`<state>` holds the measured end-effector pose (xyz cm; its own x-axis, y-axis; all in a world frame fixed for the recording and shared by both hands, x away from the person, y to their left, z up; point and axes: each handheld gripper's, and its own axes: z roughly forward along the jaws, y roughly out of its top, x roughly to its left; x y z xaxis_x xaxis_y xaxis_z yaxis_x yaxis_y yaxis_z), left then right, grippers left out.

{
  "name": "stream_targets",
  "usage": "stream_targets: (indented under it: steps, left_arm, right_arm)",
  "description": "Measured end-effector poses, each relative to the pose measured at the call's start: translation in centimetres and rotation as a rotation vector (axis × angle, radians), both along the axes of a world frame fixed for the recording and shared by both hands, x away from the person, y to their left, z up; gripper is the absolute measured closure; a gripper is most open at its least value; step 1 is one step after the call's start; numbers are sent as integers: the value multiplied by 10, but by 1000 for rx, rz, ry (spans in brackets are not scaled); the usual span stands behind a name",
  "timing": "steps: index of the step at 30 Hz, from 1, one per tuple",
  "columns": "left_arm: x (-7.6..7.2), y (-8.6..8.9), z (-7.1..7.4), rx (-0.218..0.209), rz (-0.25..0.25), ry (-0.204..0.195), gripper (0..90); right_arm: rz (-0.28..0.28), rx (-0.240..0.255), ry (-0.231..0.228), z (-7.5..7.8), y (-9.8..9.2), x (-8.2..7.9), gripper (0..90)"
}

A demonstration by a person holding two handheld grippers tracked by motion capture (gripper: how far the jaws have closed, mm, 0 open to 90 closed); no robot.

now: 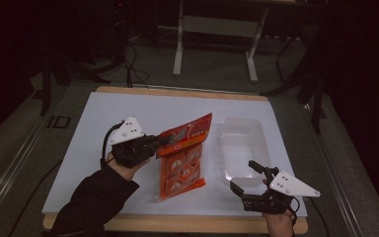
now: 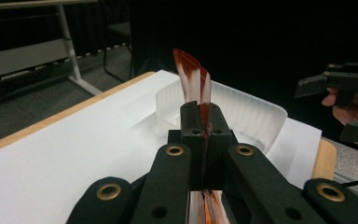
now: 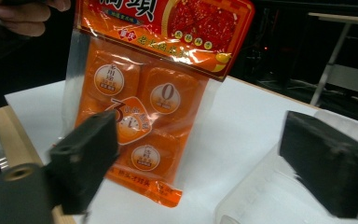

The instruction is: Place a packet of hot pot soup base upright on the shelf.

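An orange snack bag [image 1: 185, 153] with several small packets inside hangs tilted over the white mat, its lower edge near or on the mat. My left gripper [image 1: 164, 139] is shut on the bag's red top edge [image 2: 193, 81], which sticks up thin between the closed jaws. In the right gripper view the bag [image 3: 154, 88] fills the upper left, printed with round labels. My right gripper [image 1: 246, 177] stands open near the table's front right, by the near end of a clear plastic tray [image 1: 242, 145], with nothing between its fingers [image 3: 88, 158].
The white mat [image 1: 103, 148] lies on a wooden table with its front edge [image 1: 177, 224] close to both hands. The clear tray [image 2: 251, 109] sits right of the bag. Grey table legs [image 1: 180, 39] and cables stand on the dark floor behind.
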<state>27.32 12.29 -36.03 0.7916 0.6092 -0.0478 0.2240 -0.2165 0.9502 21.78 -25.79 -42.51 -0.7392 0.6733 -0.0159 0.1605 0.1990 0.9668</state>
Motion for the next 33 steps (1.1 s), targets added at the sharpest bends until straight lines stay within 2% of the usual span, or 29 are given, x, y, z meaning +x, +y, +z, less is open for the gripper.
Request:
stream_targets:
  steps: [4,5,6,8,9,10,14,19,24,26,31,33]
  left_arm:
    - [-2,-3,5,-5,-23,-7,900]
    - [-3,-4,6,-11,-29,-9,900]
    - [-4,-5,8,-12,-37,-11,900]
    - [-9,-8,11,-15,-36,-46,900]
    - [-11,-9,12,-12,-38,-60,900]
    - [-13,-10,13,-21,-42,-65,900]
    - [-18,-11,18,-8,-50,-89,900]
    - [-21,-8,27,-15,-68,-91,900]
    - [-18,2,35,-51,-90,-72,900]
    - [-17,5,37,-41,-95,-78,900]
    - [-16,13,41,-57,-129,-73,900]
    - [-17,14,44,-63,-138,-86,900]
  right_arm:
    - [-17,-13,9,3,0,1,133]
    - [-22,-4,9,4,-1,2,133]
    - [3,7,12,5,-2,2,132]
    - [-8,14,1,8,-4,1,133]
    - [4,21,4,10,-5,1,133]
    - [-5,18,-1,11,-5,1,133]
    - [-7,-1,-18,17,-7,1,136]
    - [13,8,-8,22,-6,4,164]
    - [51,16,13,28,-4,10,173]
    - [57,18,8,31,-3,13,173]
    - [68,20,-4,40,-1,22,174]
    - [81,31,-9,45,-1,26,174]
